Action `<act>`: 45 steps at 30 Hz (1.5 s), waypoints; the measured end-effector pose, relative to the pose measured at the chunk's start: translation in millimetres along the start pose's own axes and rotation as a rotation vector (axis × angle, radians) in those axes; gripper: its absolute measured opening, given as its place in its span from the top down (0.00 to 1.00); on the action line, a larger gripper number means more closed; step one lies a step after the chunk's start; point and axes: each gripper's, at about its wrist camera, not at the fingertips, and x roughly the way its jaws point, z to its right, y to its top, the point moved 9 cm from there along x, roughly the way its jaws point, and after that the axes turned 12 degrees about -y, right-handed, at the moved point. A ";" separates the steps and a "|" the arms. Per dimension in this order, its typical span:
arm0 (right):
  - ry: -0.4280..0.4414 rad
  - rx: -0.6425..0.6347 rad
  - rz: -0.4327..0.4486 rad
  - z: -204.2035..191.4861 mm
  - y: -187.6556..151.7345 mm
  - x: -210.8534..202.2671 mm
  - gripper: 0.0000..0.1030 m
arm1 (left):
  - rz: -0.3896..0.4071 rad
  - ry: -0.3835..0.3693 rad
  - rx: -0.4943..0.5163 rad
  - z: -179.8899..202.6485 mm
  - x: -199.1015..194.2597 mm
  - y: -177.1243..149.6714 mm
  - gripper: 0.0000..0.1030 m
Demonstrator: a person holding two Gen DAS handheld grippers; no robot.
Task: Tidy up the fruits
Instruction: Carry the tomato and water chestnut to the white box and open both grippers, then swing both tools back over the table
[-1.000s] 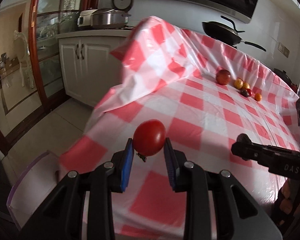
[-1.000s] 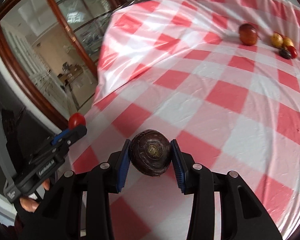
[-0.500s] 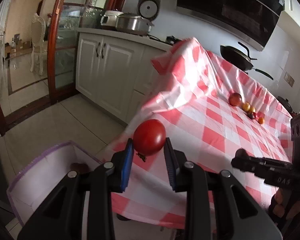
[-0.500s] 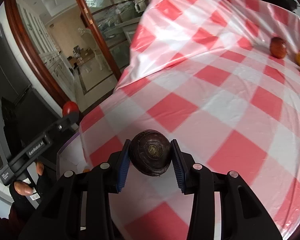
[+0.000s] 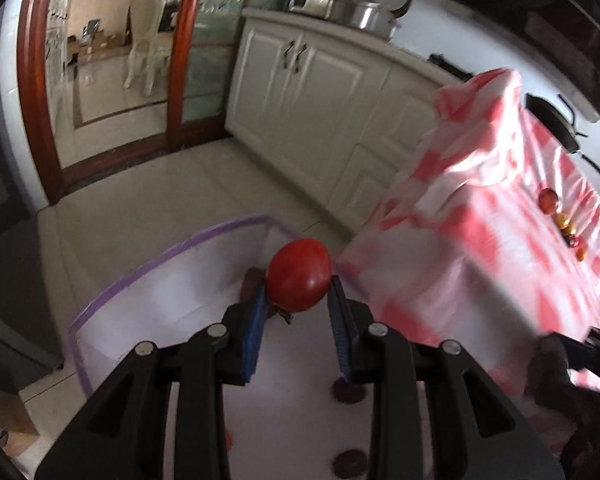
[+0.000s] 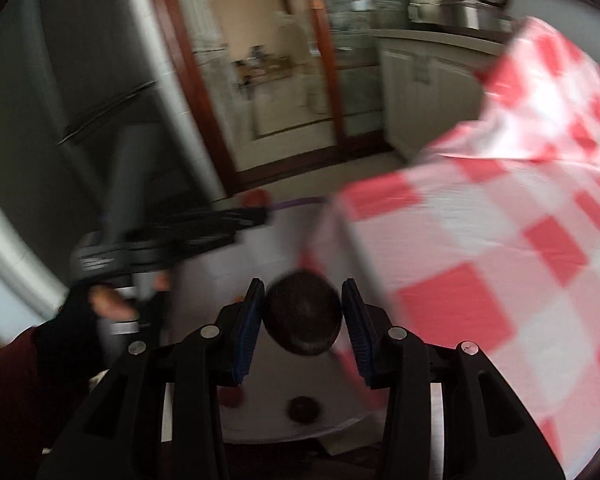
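The left gripper (image 5: 297, 300) is clamping a tomato (image 5: 299, 275) between its blue pads (image 5: 256, 326); the tomato is smooth, glossy red, with a dark stem stub at its 7 o'clock. It is hanging over a white bin (image 5: 172, 292) with a purple rim, on the floor at the 9 o'clock side of the table (image 5: 500, 240). Dark round fruits (image 5: 350, 458) are lying on the bin bottom. The right gripper (image 6: 303, 316) is carrying a dark brown, dull round fruit (image 6: 303, 320); its jaws have just been opening, and narrow gaps are showing at both pads, though blur is hiding any contact. This fruit is hanging over the bin beside the tablecloth edge. More fruits (image 5: 550, 200) are sitting on the table at 3 o'clock in the left view.
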 end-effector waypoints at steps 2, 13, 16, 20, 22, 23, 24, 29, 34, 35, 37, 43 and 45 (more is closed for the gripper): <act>0.008 -0.066 -0.021 -16.9 -6.7 5.6 0.59 | -0.038 0.023 -0.014 -10.3 8.7 -9.0 0.70; -0.007 -0.226 -0.339 -46.6 -85.7 100.1 0.63 | -0.224 0.124 -0.034 -45.7 45.8 -59.2 0.70; -0.015 -0.236 -0.384 -44.2 -97.9 110.2 0.63 | -0.260 0.156 -0.021 -49.9 51.7 -68.0 0.70; -0.025 -0.235 -0.397 -44.8 -100.1 113.5 0.60 | -0.294 0.186 -0.016 -50.2 55.6 -71.2 0.67; -0.039 -0.235 -0.413 -43.1 -102.3 113.9 0.54 | -0.299 0.197 -0.018 -52.9 56.8 -72.0 0.54; -0.041 -0.233 -0.414 -45.9 -105.3 109.9 0.45 | -0.297 0.200 -0.019 -53.0 56.1 -71.4 0.48; -0.043 -0.232 -0.408 -45.3 -104.4 107.6 0.36 | -0.292 0.206 -0.019 -54.1 55.6 -70.2 0.35; -0.037 -0.259 -0.364 -49.6 -98.4 90.4 0.26 | -0.276 0.225 -0.059 -61.2 51.6 -65.4 0.18; -0.007 -0.287 -0.299 -55.0 -87.2 61.2 0.25 | -0.216 0.264 -0.102 -65.2 41.7 -52.6 0.16; 0.019 -0.272 -0.272 -57.0 -78.6 49.7 0.25 | -0.146 0.291 -0.096 -63.6 30.5 -40.4 0.16; 0.063 -0.234 -0.223 -68.9 -59.5 47.7 0.24 | -0.055 0.327 -0.069 -57.9 14.3 -24.0 0.12; 0.131 -0.063 0.033 -36.6 7.2 -43.6 0.15 | 0.433 0.543 0.149 4.6 -82.5 57.2 0.01; 0.102 0.009 0.133 -6.4 25.7 -80.4 0.15 | 0.530 0.527 0.218 38.8 -100.8 74.9 0.01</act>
